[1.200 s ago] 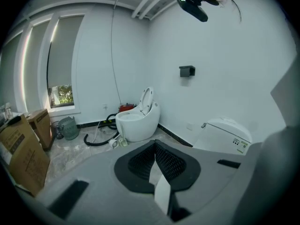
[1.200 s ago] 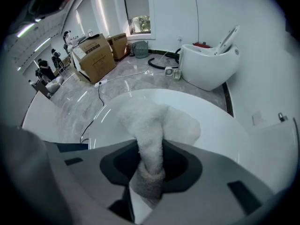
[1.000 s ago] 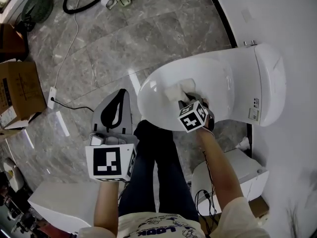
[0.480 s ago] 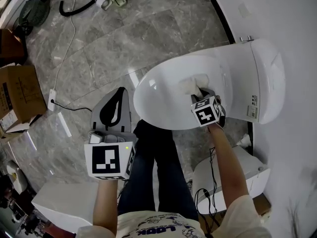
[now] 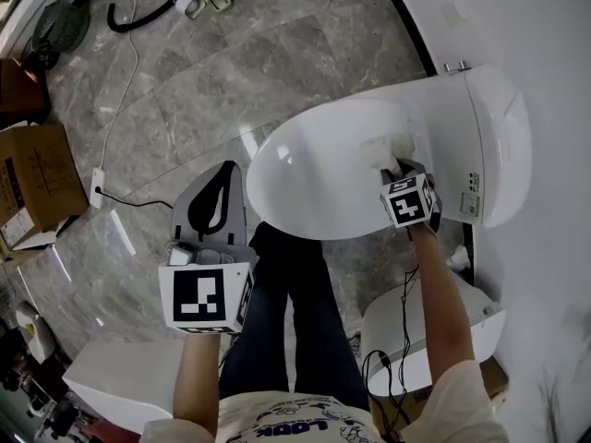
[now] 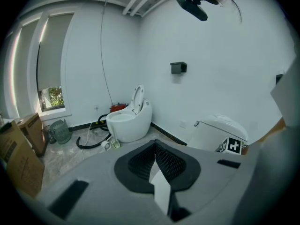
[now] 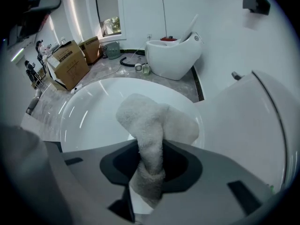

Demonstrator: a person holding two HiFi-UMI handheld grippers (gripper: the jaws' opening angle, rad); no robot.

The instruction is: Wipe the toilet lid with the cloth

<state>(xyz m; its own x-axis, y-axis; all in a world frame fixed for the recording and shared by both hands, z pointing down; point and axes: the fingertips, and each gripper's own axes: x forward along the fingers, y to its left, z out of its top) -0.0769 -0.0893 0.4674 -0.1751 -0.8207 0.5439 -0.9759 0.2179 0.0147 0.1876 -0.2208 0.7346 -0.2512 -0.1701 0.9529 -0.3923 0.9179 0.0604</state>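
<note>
**Wiping stage, head and gripper views.** We held the right tongs (image 5: 401, 168) clamped on the white cloth (image 5: 386, 146). The bunched cloth lay pressed on the closed toilet lid (image 5: 309, 169), toward its hinged end. In the right gripper view the cloth (image 7: 151, 121) ran between both jaws and folded forward onto the glossy lid (image 7: 91, 118). We held the left tongs (image 5: 218, 190) over the grey floor (image 5: 231, 72), left of the lid and apart from it. Their jaws met with nothing between them. A second toilet (image 6: 129, 121), its lid raised, stood by the far wall.
</note>
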